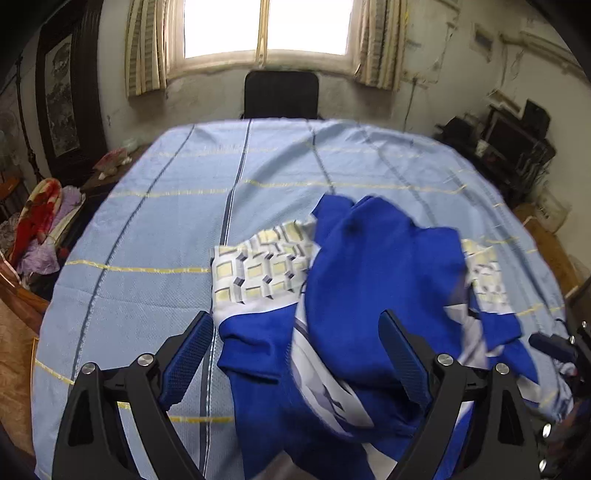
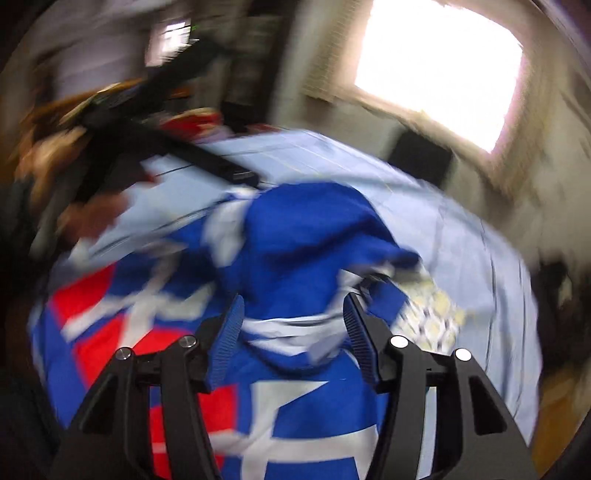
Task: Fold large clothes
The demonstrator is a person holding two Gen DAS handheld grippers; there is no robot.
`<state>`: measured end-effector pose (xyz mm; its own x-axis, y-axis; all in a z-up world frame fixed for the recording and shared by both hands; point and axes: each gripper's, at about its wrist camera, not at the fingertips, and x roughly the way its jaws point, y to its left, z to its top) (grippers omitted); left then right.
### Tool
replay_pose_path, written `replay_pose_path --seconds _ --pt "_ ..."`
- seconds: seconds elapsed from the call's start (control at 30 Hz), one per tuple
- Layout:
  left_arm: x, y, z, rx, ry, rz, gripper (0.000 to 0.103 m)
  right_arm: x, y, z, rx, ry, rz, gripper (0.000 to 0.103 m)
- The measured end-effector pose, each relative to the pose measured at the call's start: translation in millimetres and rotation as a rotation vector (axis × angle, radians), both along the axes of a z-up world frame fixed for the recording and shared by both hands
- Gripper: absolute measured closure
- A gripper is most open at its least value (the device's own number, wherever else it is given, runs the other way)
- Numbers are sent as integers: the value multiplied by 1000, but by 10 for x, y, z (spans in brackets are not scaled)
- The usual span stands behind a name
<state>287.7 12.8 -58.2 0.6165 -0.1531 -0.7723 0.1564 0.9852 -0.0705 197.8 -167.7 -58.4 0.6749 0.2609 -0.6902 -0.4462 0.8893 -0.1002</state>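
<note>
A light-blue striped sheet [image 1: 155, 236] covers the bench, with a window [image 1: 266, 27] and a dark chair [image 1: 280, 94] beyond its far edge. The blue garment [image 1: 369, 280], with white and patterned panels, lies crumpled toward the near right corner. The left gripper [image 1: 297, 332] stands wide open above it, holding nothing; the right gripper [image 2: 293, 317], motion-blurred, is also open, nothing pinched.

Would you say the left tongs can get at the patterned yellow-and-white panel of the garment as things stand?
Probably yes. The left tongs stand open above the blue garment, and the patterned panel lies exposed just beyond the left finger on the light blue sheet, with nothing covering it.
</note>
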Motion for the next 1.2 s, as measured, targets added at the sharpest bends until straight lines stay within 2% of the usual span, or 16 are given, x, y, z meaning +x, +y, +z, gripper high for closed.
replay_pose_path --seconds 0.07,0.13,0.17,0.2,0.23,0.27,0.37,0.4,0.5,0.57,0.67,0.7,0.77,0.93,1.07,1.2 --pt "178 63 -204 -12 85 35 13 204 -24 -130 33 87 -91 49" --pt "273 140 -349 -89 154 39 17 362 -131 -342 124 210 -136 49" --pt "279 154 -377 -110 165 31 24 392 -169 -390 162 253 -143 56" --pt "267 140 -372 -103 153 23 29 438 -184 -446 187 285 -148 73" --pt "253 120 -353 -91 139 12 46 467 -182 -457 191 293 -149 84" --pt "241 102 -329 -83 131 1 75 481 -182 -457 196 294 -145 91" --pt "244 117 -232 -128 136 -1 101 486 -211 -266 189 221 -142 97" --pt "225 139 -172 -166 134 -6 103 487 -255 -190 187 187 -145 98" --pt "110 139 -61 -252 122 -27 103 519 -456 3 215 133 -167 98" --pt "73 75 -150 -223 128 -28 103 563 -545 -36 215 143 -190 98" --pt "81 46 -486 -184 195 -20 103 624 -601 -313 195 227 -215 97" --pt "61 68 -516 -195 179 -23 102 611 -615 -460 188 268 -216 97" --pt "25 89 -468 -188 171 -27 102 574 -596 -565 187 276 -216 96" --pt "-78 129 -237 -139 122 -13 101 564 -666 -424 219 293 -228 92" --pt "-153 -18 156 -122 -6 -53 70 535 -745 -140 256 194 -251 89" --pt "-54 -456 246 -94 -35 -154 68 694 -562 4 286 166 -225 89"
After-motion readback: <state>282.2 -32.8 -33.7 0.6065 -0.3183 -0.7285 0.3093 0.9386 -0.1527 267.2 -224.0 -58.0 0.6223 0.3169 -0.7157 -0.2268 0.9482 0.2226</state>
